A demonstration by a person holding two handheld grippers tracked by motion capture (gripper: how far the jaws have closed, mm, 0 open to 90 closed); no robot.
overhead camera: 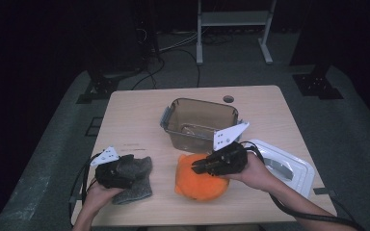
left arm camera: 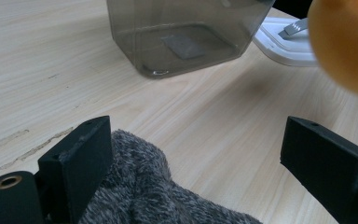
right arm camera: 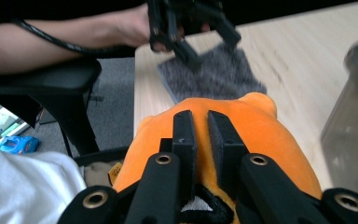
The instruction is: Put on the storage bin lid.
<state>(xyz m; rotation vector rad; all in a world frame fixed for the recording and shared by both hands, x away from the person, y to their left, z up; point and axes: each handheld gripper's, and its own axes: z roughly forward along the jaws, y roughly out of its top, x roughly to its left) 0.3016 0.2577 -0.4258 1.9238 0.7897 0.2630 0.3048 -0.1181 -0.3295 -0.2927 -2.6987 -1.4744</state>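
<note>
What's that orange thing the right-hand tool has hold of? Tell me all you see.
The orange plush toy looks soft and velvety, rounded, with a small ear-like bump at one end. The right gripper is shut, pinching its fabric from above. It sits near the table's front edge, between the grey sock and the white lid.

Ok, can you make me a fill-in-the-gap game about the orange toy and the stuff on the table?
1. The right gripper is shut on the ____ plush toy.
2. The left gripper has open jaws over a grey fuzzy ____.
3. The clear box has ____ plush toy inside it.
4. The white lid lies on the table, to the ____ of the toy in the high view.

Missing words: orange; cloth; no; right
</note>
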